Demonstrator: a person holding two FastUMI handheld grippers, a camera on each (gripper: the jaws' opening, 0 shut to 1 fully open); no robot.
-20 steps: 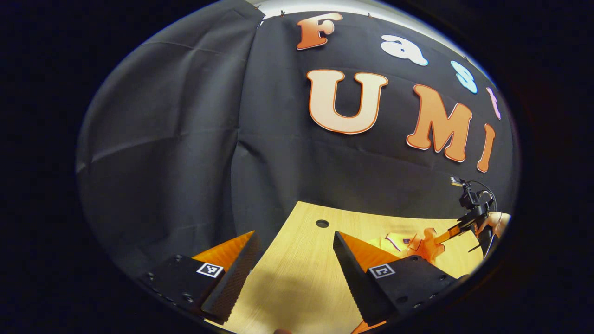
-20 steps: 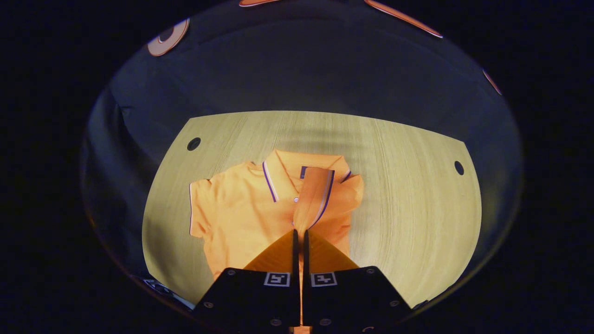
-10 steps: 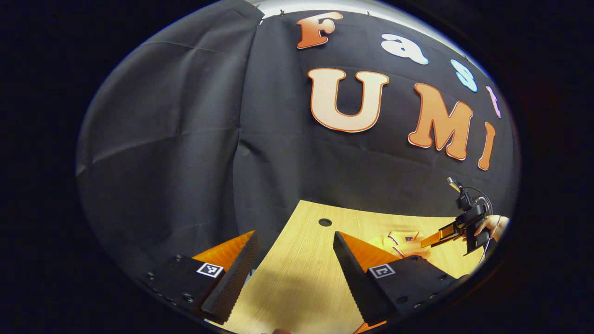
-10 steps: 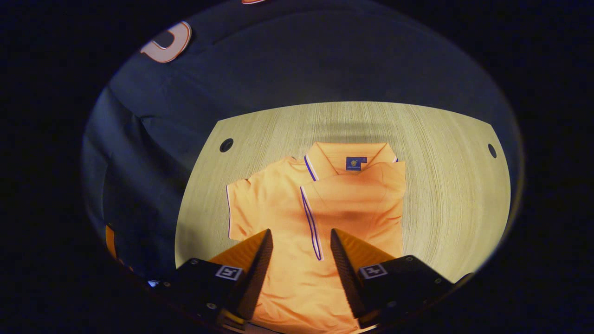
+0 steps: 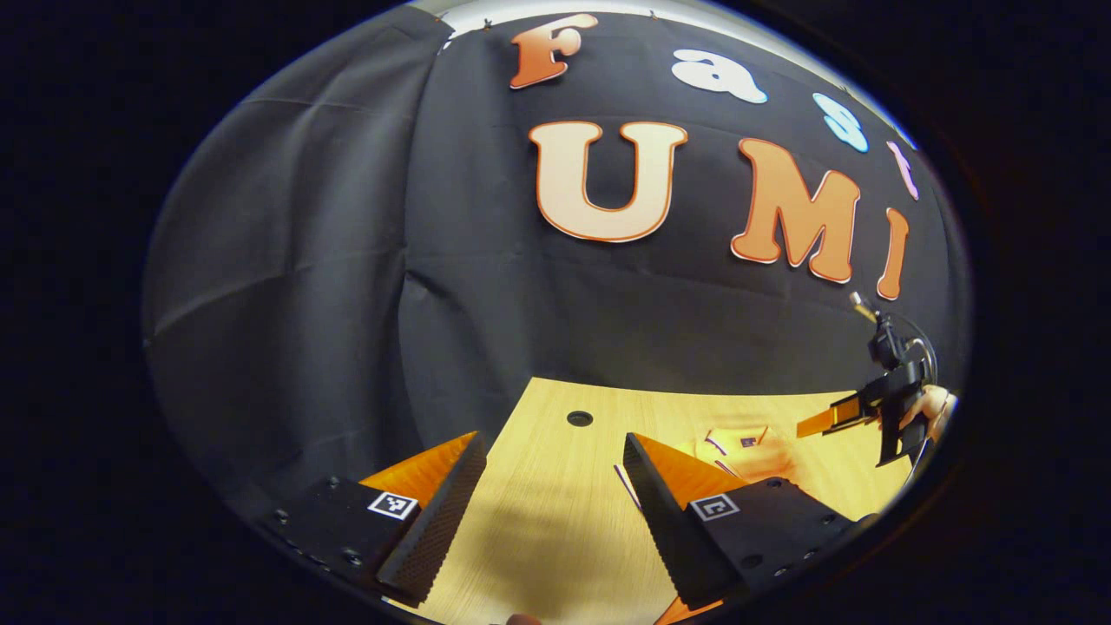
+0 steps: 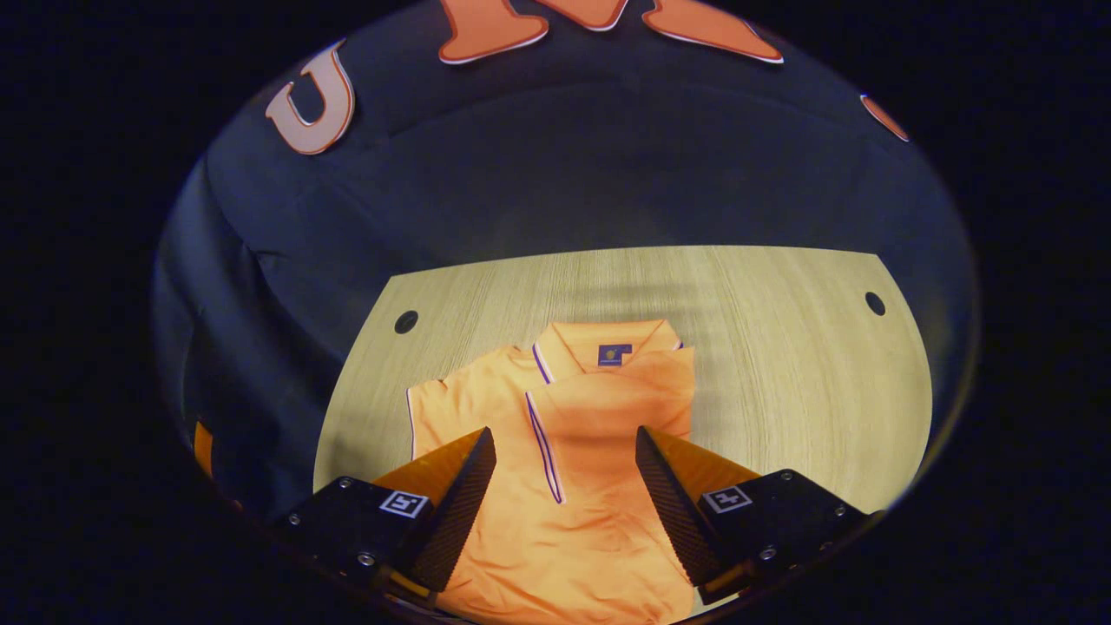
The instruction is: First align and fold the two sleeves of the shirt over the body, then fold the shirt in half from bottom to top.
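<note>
Orange short-sleeved polo shirt (image 6: 573, 486): hem cut off at bottom edge of right gripper view; in left gripper view mostly hidden behind finger, blurred.

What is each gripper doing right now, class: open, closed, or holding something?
Left gripper: open, holding nothing, above the table.
Right gripper: open, holding nothing, above the orange shirt.

Dim, warm light; soft shadows on the table (image 6: 781, 347); strong fisheye bending at the edges
</note>
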